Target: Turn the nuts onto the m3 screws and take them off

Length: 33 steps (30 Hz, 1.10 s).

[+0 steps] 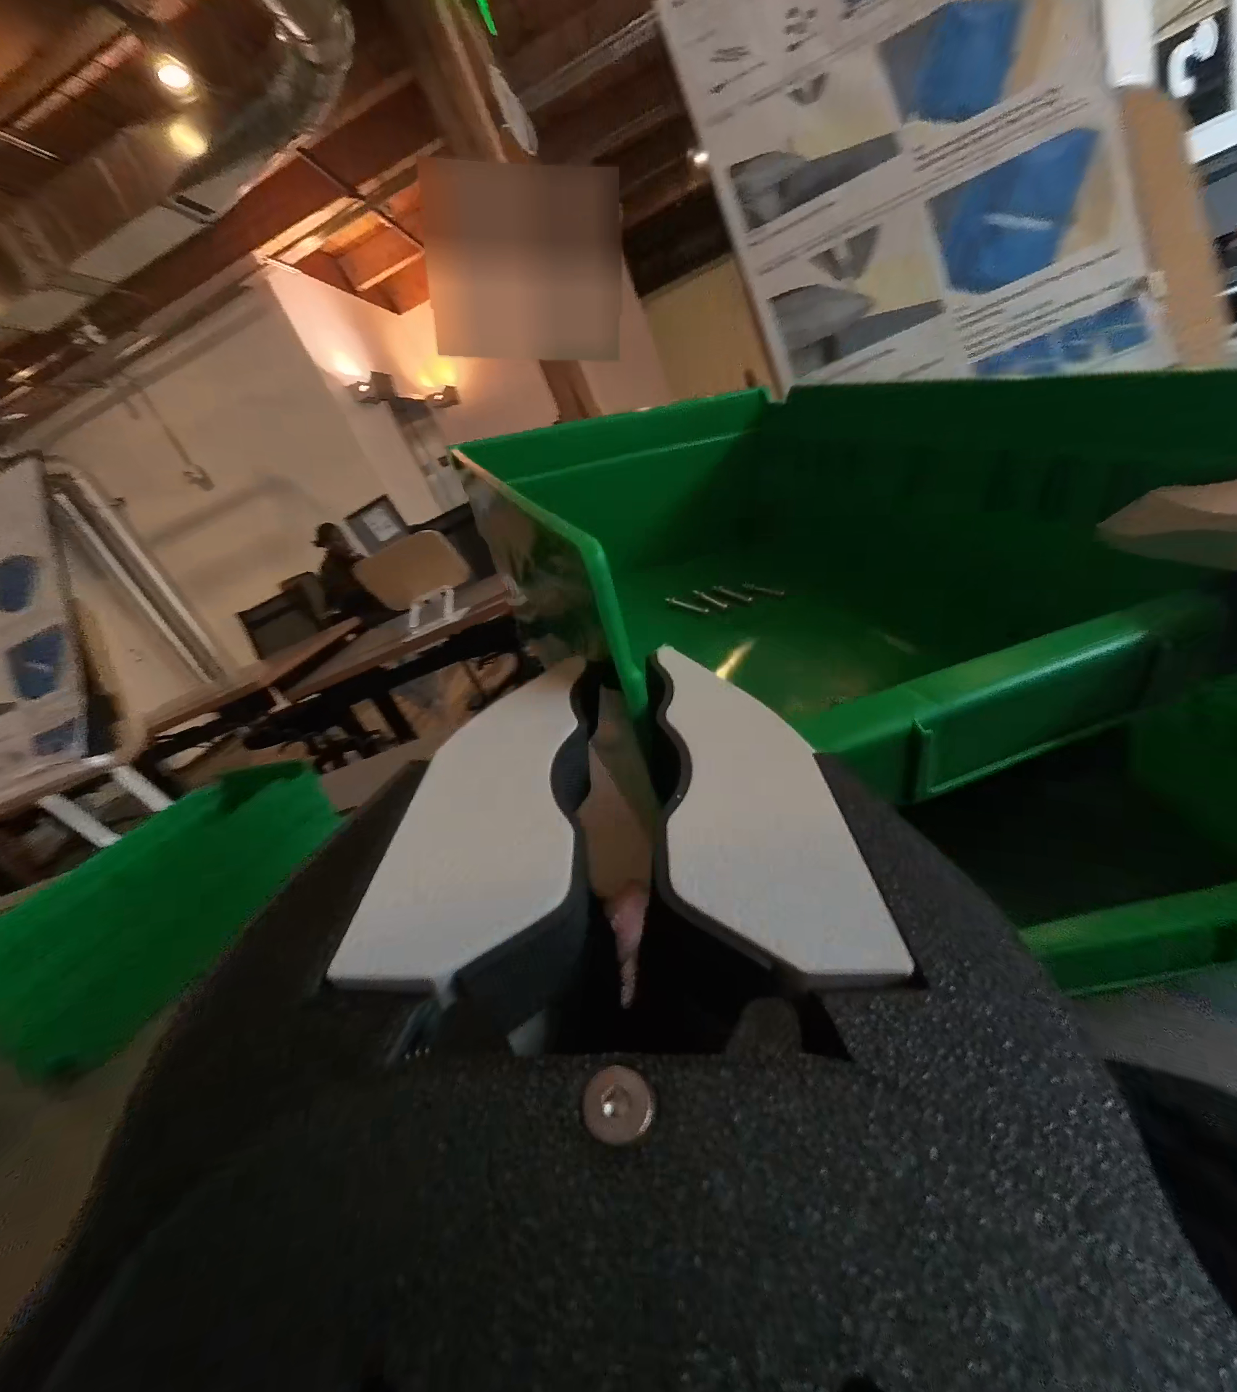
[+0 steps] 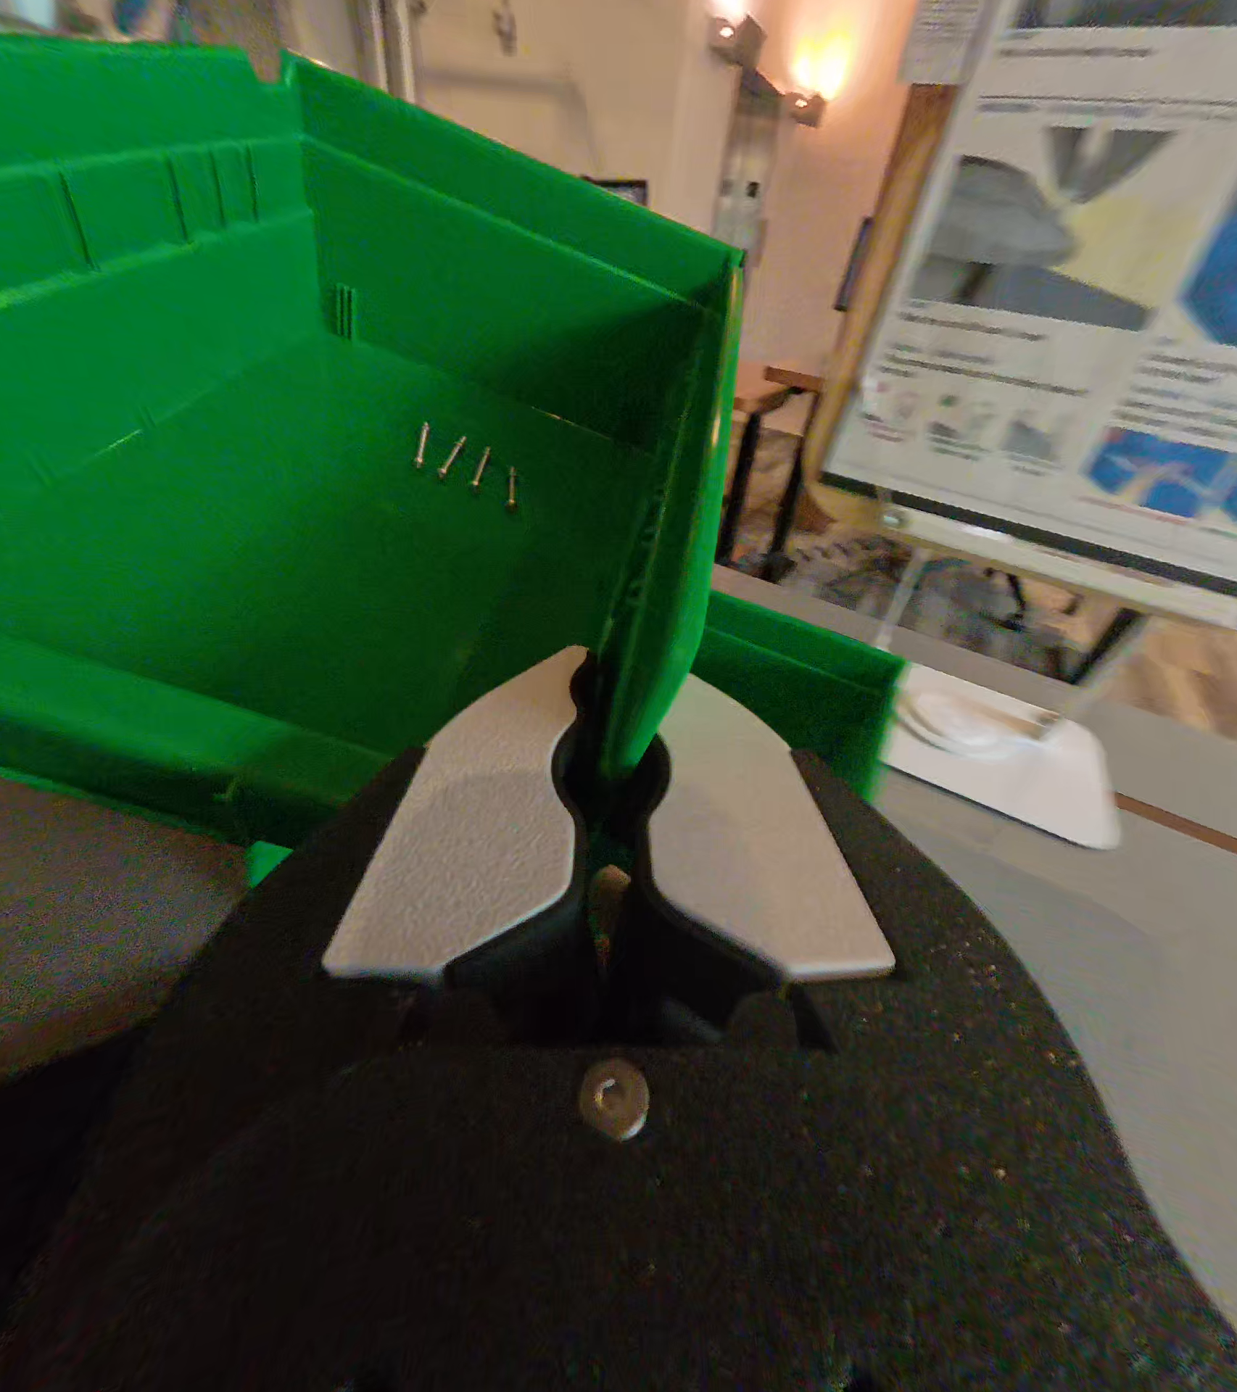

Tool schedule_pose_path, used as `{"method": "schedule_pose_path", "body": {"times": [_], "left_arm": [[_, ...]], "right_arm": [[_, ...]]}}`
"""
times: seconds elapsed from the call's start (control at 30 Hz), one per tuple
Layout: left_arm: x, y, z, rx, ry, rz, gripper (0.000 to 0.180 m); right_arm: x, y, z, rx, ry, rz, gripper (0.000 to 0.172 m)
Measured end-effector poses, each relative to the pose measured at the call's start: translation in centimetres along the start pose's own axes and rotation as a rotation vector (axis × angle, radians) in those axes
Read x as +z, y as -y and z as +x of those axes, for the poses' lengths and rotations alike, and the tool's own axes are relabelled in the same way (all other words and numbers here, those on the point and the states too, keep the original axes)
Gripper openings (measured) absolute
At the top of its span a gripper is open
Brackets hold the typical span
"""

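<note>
- left gripper [image 1: 627, 704] is pinching the green bin's [image 1: 977, 489] side wall
- right gripper [image 2: 619, 708] clamps the opposite wall
- four screws [image 2: 466, 465] lie inside on the bin floor

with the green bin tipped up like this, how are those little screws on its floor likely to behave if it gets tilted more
The four screws are thin, round-shanked and lie loose on the smooth floor of the green bin, so they would probably roll or slide toward the low side. They look very light, so a jolt could scatter them. Their heads may make them roll in curves.
</note>
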<state>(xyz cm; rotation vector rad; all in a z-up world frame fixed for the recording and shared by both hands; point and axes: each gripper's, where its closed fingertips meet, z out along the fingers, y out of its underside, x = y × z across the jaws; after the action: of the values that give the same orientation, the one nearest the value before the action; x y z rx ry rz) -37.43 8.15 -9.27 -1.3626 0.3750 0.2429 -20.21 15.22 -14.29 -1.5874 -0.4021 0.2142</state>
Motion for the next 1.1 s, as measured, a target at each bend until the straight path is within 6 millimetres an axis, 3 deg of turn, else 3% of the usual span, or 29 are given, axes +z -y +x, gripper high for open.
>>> {"method": "schedule_pose_path", "body": {"times": [0.13,0.23,0.33,0.47,0.63,0.77,0.93,1.1], "left_arm": [[-1.6,-1.9,-6.3,0.015,0.106,-0.017,0.011],[-3.1,-4.0,-9.8,0.011,0.171,-0.041,0.010],[-4.7,-6.4,-12.5,-0.004,0.241,-0.072,0.009],[-6.5,-10.3,-14.1,-0.040,0.287,-0.134,0.009],[-7.9,-15.0,-14.1,-0.105,0.292,-0.212,0.007],[-8.1,-17.7,-13.2,-0.180,0.265,-0.254,0.006],[-7.7,-19.2,-12.7,-0.223,0.279,-0.255,0.004],[-7.0,-20.0,-12.8,-0.237,0.253,-0.261,0.004]], "right_arm": [[3.9,0.7,-6.8,0.063,0.111,0.035,0.005],[5.9,0.8,-11.1,0.091,0.168,0.050,0.004],[7.3,0.3,-14.8,0.092,0.212,0.045,0.003],[8.0,-1.6,-18.1,0.049,0.237,0.006,0.003],[7.9,-4.5,-19.9,-0.035,0.212,-0.047,0.004],[7.3,-7.0,-20.0,-0.111,0.172,-0.104,0.004],[6.1,-9.0,-19.6,-0.167,0.124,-0.161,0.007],[5.6,-8.7,-19.6,-0.193,0.105,-0.138,0.009]]}}
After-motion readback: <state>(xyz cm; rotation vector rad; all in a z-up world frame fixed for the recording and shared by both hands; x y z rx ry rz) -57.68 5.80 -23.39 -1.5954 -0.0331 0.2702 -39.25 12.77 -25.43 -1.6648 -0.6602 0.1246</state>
